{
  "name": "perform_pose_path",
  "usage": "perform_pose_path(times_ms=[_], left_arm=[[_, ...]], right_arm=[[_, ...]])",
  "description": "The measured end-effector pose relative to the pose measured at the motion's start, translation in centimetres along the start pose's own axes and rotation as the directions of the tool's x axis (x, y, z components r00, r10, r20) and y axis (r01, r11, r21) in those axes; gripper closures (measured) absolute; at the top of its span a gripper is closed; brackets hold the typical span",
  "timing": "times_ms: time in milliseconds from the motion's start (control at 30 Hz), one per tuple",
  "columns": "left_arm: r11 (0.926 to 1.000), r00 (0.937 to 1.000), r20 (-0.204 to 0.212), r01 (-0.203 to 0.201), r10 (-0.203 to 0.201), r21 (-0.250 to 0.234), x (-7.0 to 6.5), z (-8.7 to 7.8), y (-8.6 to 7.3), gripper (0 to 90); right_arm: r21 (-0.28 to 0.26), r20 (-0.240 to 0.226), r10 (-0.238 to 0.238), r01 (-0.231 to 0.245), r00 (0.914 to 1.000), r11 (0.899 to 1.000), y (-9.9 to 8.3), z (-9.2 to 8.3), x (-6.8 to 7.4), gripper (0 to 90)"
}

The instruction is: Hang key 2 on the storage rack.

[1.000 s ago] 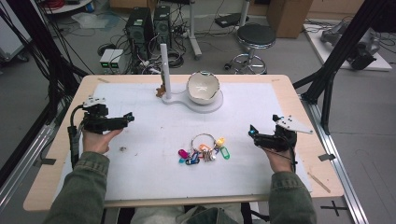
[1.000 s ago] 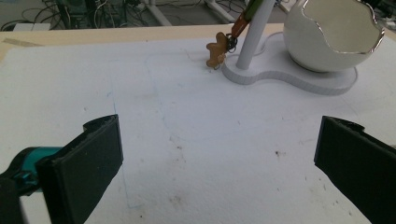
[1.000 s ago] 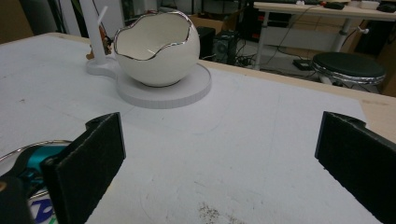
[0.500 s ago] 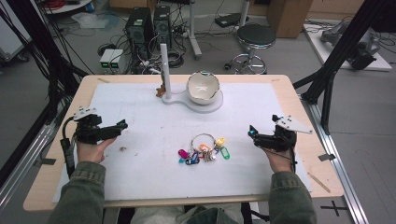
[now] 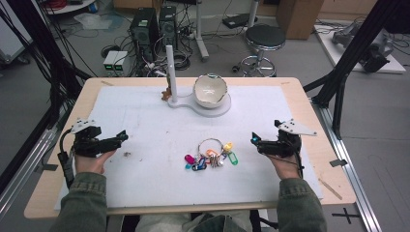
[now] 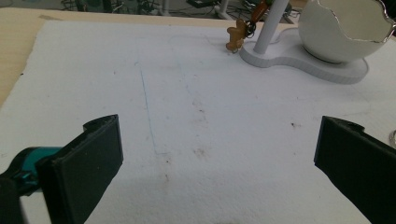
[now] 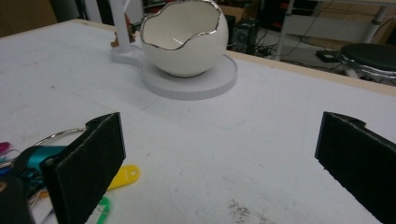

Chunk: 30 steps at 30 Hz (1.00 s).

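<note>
Status: nothing picked up yet. The key bunch lies flat on the white mat near the table's front centre, between both hands, touching neither claw. My read is the keys are the job, probably headed for the stand at the back, so all of it is left: reach, grip, carry, place.

Right claw: jaws wide apart, holding nothing, hovering just right of the keys and pointed at them. In the right gripper view the ring and yellow tag sit beside its left jaw.

Left claw: also wide open and empty, near the mat's left edge, well apart from the keys. Bare mat between its jaws.

Farther back: the white stand with its upright post and egg-shaped bowl. Bowl looks empty. A small brown charm hangs by the post.
</note>
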<state>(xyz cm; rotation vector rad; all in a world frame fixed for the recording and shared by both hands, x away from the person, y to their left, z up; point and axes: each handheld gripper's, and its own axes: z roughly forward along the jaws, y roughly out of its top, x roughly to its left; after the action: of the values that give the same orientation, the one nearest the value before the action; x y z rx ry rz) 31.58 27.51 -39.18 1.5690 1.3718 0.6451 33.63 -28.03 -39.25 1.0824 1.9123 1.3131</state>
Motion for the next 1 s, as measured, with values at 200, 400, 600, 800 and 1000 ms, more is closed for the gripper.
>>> perform_pose_path(times_ms=[200,400,600,800,1000], left_arm=[[1.0000,0.9999,0.007,0.008,-0.008,0.002,0.1,-0.3,-0.3,1.6],[0.9997,0.9998,0.004,0.022,-0.022,0.009,0.3,-0.4,-0.6,1.6],[0.9996,0.9996,0.014,0.026,-0.026,0.015,0.3,-0.4,-0.8,1.6],[0.9993,0.9994,0.015,0.032,-0.032,0.019,0.5,-0.5,-0.9,1.6],[0.9992,0.9992,0.019,0.034,-0.035,0.020,0.6,-0.5,-0.9,1.6]], right_arm=[[0.018,-0.040,-0.014,0.015,0.9991,1.000,0.2,0.3,0.7,0.7],[0.042,-0.080,-0.031,0.034,0.9963,0.999,0.3,0.7,1.5,0.7],[0.064,-0.114,-0.050,0.057,0.9922,0.996,0.4,1.2,2.3,0.7],[0.077,-0.150,-0.071,0.083,0.9862,0.994,0.4,1.8,3.2,0.7],[0.097,-0.181,-0.061,0.080,0.9816,0.992,0.4,2.3,4.0,0.7]])
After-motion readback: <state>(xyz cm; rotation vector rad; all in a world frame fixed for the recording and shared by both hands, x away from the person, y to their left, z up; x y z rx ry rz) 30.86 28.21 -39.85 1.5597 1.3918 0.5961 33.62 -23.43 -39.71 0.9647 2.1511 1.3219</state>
